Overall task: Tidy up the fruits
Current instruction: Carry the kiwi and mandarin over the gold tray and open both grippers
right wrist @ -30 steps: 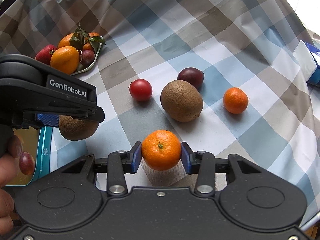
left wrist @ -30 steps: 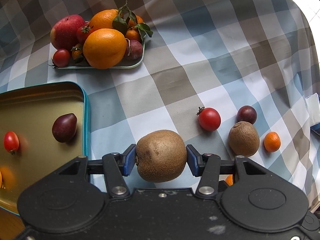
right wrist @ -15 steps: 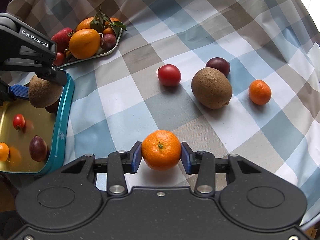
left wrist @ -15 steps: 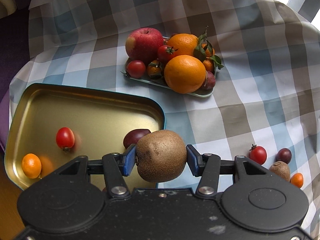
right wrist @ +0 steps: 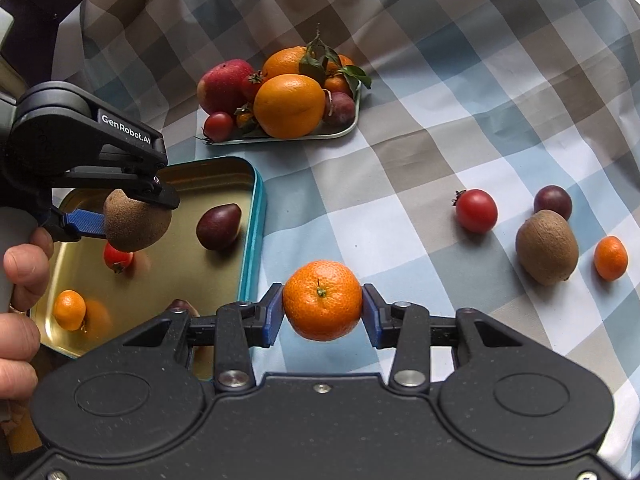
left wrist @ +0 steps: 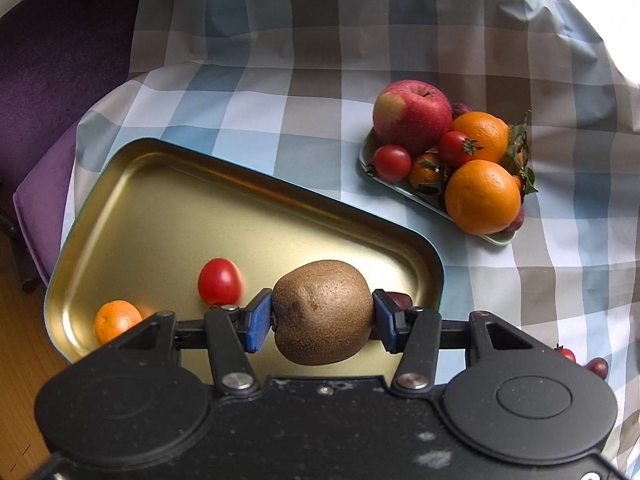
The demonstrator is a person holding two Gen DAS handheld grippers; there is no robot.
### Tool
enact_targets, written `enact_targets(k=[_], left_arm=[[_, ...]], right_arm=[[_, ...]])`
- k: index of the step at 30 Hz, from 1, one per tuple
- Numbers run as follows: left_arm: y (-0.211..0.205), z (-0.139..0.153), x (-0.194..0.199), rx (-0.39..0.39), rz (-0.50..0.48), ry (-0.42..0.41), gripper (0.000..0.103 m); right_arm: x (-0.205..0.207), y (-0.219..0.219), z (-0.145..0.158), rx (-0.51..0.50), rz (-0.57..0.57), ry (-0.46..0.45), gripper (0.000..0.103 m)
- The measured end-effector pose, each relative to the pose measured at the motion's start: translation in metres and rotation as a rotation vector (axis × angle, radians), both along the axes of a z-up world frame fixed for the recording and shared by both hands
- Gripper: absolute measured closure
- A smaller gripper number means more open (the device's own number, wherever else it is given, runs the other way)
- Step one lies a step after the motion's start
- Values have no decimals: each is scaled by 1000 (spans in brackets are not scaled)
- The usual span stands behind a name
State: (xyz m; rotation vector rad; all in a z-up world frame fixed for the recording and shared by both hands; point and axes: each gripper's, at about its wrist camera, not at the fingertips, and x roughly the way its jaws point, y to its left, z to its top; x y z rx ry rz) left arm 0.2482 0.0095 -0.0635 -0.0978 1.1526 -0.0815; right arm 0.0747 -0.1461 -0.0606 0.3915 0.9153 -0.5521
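My left gripper (left wrist: 322,316) is shut on a brown kiwi (left wrist: 323,312), held above the gold tin tray (left wrist: 168,200); the same kiwi (right wrist: 136,220) shows over the tray (right wrist: 252,216) in the right wrist view. The tray holds a cherry tomato (left wrist: 219,281), a small mandarin (left wrist: 116,319) and a dark plum (right wrist: 218,226). My right gripper (right wrist: 323,310) is shut on a mandarin (right wrist: 323,300), hovering over the checked cloth just right of the tray's edge. Loose on the cloth lie a tomato (right wrist: 476,211), a plum (right wrist: 553,202), a second kiwi (right wrist: 546,246) and a small mandarin (right wrist: 610,258).
A pale green plate (right wrist: 344,130) behind the tray is piled with an apple (left wrist: 412,117), oranges (left wrist: 482,196), tomatoes and leaves. A hand (right wrist: 20,280) grips the left tool. A purple chair (left wrist: 52,64) and wood floor lie past the table's left edge.
My left gripper carried the kiwi left from the cloth to over the tray and rolled. My right gripper moved left with the mandarin, toward the tray's edge.
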Motion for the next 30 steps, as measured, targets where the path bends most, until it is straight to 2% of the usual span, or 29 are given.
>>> enact_targets(k=[6,15,26,30], left_arm=[[41,-7,13,37,80,8,50],[90,-21,27,68,141,30,50],[109,-33,35,96,145,54,50],[109,-27,33,120,141,18,47]], right_arm=[[27,17,0,7,64,-6,53],[65,42,-10,34,136,11,53],[93,68,-20,43,210,35,52],[94,70,-19,40,217,23,52]])
